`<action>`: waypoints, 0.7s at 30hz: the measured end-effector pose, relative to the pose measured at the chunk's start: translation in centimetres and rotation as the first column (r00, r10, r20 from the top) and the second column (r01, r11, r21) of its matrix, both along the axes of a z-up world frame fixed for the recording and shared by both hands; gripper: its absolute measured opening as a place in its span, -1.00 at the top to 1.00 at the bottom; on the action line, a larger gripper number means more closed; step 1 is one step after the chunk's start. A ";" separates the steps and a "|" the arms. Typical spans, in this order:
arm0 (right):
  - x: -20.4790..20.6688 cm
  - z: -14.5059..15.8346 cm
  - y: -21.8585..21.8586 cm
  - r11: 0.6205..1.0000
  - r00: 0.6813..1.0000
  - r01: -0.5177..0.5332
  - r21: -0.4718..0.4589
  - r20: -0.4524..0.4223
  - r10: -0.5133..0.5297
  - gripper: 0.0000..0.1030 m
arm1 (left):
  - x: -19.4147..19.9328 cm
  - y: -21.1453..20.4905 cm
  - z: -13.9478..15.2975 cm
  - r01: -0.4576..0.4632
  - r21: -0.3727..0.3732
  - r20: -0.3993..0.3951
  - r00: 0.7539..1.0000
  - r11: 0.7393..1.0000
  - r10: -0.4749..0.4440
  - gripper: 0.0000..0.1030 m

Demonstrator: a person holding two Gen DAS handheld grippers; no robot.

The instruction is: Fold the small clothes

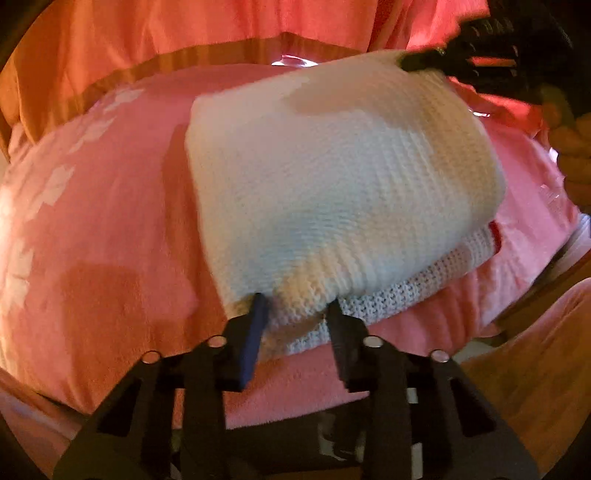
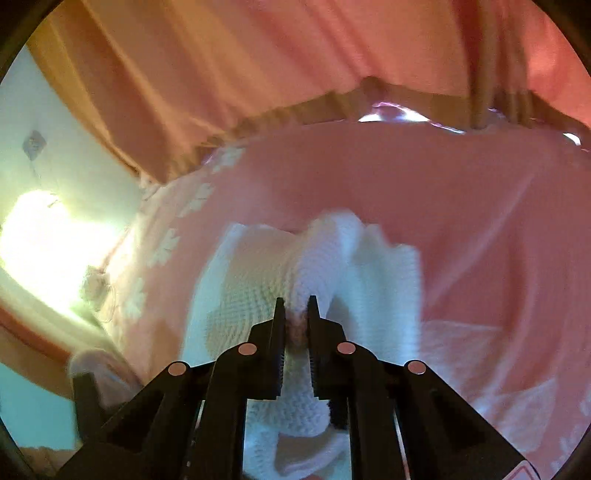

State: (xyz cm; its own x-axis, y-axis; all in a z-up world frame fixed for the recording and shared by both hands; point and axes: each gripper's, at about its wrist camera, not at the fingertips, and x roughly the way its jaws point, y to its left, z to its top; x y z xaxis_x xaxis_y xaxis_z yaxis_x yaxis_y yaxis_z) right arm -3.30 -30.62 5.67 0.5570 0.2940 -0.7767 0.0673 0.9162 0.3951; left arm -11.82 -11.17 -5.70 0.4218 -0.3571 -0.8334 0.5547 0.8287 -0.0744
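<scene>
A white knitted garment (image 1: pixel 332 184) lies doubled over on a pink blanket (image 1: pixel 110 221). My left gripper (image 1: pixel 295 314) is shut on its near edge, with knit bunched between the fingers. My right gripper (image 1: pixel 417 61) shows in the left wrist view at the garment's far right corner, clamped on it. In the right wrist view the right gripper (image 2: pixel 295 306) is shut on a fold of the white knit (image 2: pixel 325 258), which is lifted and hangs below the fingers. The pink blanket (image 2: pixel 443 203) lies beneath.
Pink curtains (image 1: pixel 221 26) hang behind the blanket, with an orange-brown band (image 1: pixel 207 55) at their base. A pale wall (image 2: pixel 55 184) with a bright light patch is at the left in the right wrist view. A hand (image 1: pixel 572 147) holds the right gripper.
</scene>
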 end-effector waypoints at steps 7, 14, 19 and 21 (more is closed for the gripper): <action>-2.2 -2.7 0.2 0.999 0.997 0.018 -0.029 -0.076 -0.020 0.37 | 0.2 0.1 -0.2 0.002 0.000 -0.002 1.000 1.000 -0.002 0.40; -8.9 -5.1 2.7 0.989 0.995 0.005 0.146 -0.099 0.009 -0.06 | -0.2 0.0 0.0 0.013 -0.001 -0.004 1.000 1.000 -0.013 0.26; -7.7 -8.4 3.5 0.952 0.985 0.063 0.300 -0.174 -0.011 0.65 | -0.6 -0.6 0.0 0.011 0.016 0.003 1.000 1.000 -0.011 0.16; -7.5 -8.1 3.5 0.948 0.985 0.081 0.307 -0.171 -0.029 0.79 | -0.6 -0.7 0.0 0.002 0.022 0.000 1.000 1.000 -0.002 0.16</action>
State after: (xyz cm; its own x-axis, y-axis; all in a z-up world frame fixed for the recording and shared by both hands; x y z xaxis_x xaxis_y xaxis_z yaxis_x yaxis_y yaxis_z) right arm -10.78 -27.16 -2.38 0.4536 0.5083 -0.7320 0.2010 0.7419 0.6397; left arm -12.45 -11.91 -5.68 0.4212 -0.3396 -0.8410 0.5560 0.8293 -0.0564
